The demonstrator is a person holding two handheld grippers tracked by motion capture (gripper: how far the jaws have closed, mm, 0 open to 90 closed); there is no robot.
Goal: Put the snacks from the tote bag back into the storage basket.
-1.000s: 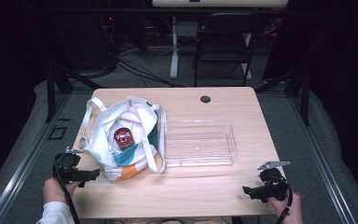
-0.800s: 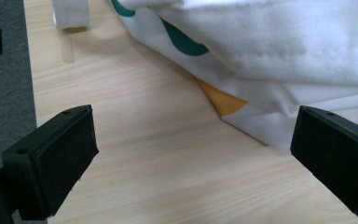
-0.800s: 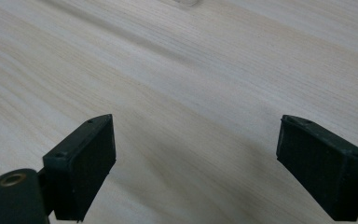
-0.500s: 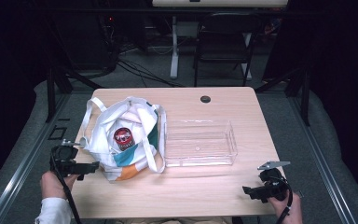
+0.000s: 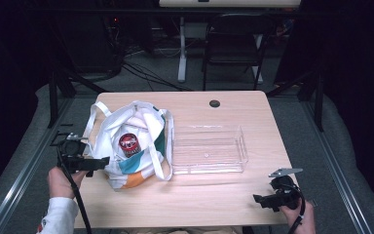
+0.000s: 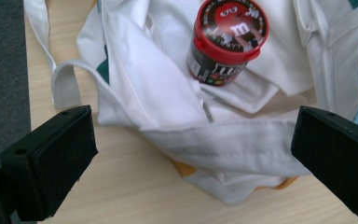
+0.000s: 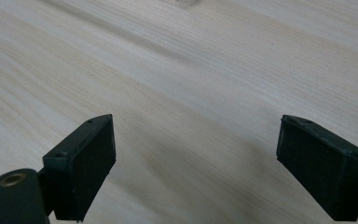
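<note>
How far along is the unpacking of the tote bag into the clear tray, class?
Barely begun. Done: nothing; the clear tray holds nothing. In hand: the left gripper, jaws open, faces the white tote bag, its rim lying between them, ungrasped. The red-lidded candy jar sits inside the bag. The right gripper is open over bare table. Left: probably taking the jar out and placing it in the tray.

Dark room, grey carpet (image 5: 297, 112), black chair (image 5: 233, 46) (behind wooden table (image 5: 233, 109)).
</note>
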